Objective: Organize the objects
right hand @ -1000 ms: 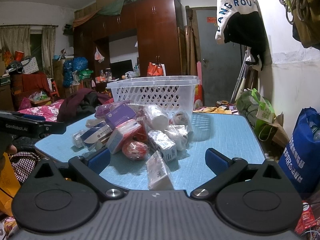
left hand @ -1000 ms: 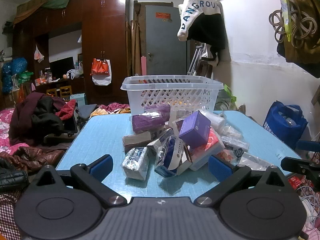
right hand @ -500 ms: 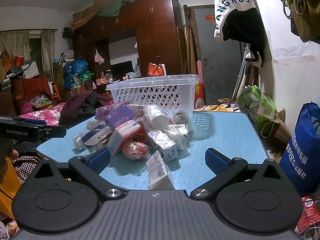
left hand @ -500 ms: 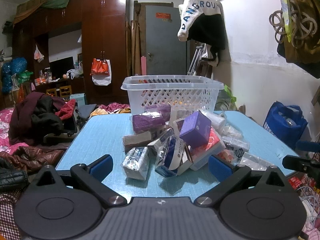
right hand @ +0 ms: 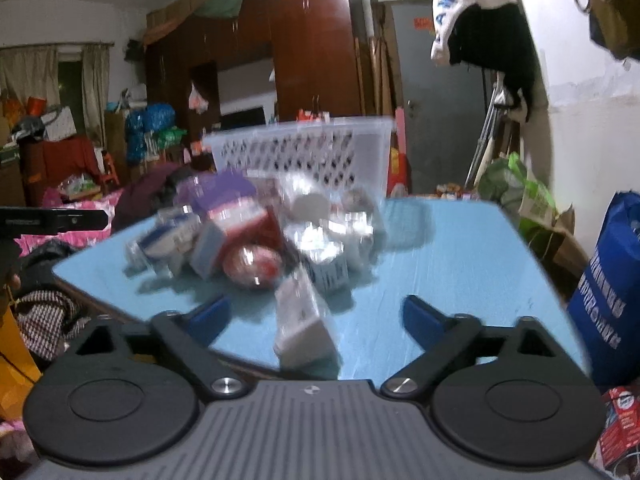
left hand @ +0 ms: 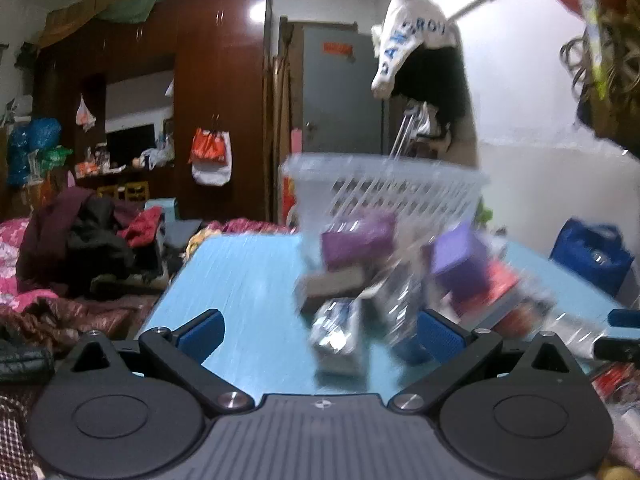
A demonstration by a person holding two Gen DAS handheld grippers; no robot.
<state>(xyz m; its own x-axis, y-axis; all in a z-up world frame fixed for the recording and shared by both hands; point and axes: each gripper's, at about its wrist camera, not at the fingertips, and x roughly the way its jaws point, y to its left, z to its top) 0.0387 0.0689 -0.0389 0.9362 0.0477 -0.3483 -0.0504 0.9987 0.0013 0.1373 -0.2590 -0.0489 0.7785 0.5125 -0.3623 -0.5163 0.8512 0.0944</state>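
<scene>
The right tongs (right hand: pixel 316 318) are closing with a white packet (right hand: pixel 304 322) standing between the pads but not yet pinched, so they should be squaring up on its flat sides; the left tongs (left hand: pixel 320 332) are gaping open, empty, before the pile (left hand: pixel 392 276) on the blue bench (left hand: pixel 240 280). Behind the pile the white basket (right hand: pixel 304 152) is waiting, its contents too blurred to tell.

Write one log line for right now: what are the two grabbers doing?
left gripper: open, holds nothing | right gripper: closing, white packet between jaws, not gripped | pile: on table | basket: behind pile
</scene>
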